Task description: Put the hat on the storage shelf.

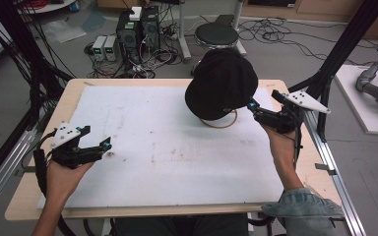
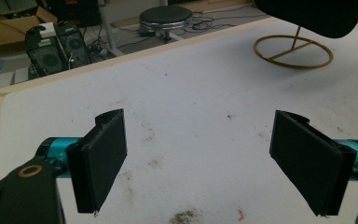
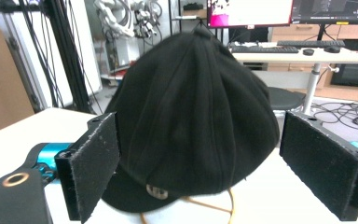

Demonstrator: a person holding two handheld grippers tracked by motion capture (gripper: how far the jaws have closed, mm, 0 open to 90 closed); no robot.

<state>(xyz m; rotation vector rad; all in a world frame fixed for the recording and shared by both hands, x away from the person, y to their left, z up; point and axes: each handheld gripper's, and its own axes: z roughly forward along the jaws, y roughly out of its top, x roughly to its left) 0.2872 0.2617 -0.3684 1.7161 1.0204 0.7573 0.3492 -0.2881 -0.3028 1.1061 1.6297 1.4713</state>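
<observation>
A black cap (image 1: 221,83) sits on a gold wire stand (image 1: 220,123) at the back right of the white mat (image 1: 152,147). My right gripper (image 1: 254,109) hovers just right of the cap, open, jaws spread at the cap's back side without touching it. In the right gripper view the cap (image 3: 193,116) sits between the two pads (image 3: 93,163), with the stand's wire (image 3: 214,205) below. My left gripper (image 1: 106,145) is open over the mat's left edge, empty. Its view shows the stand's ring base (image 2: 292,52) and the cap's underside (image 2: 312,16) far ahead.
The mat covers a wooden table (image 1: 74,91) and bears a few stains (image 2: 186,215). Beyond the far edge stand a black stool (image 1: 216,34), computer towers (image 1: 138,29) and loose cables. Black frame posts (image 1: 344,44) rise at the right.
</observation>
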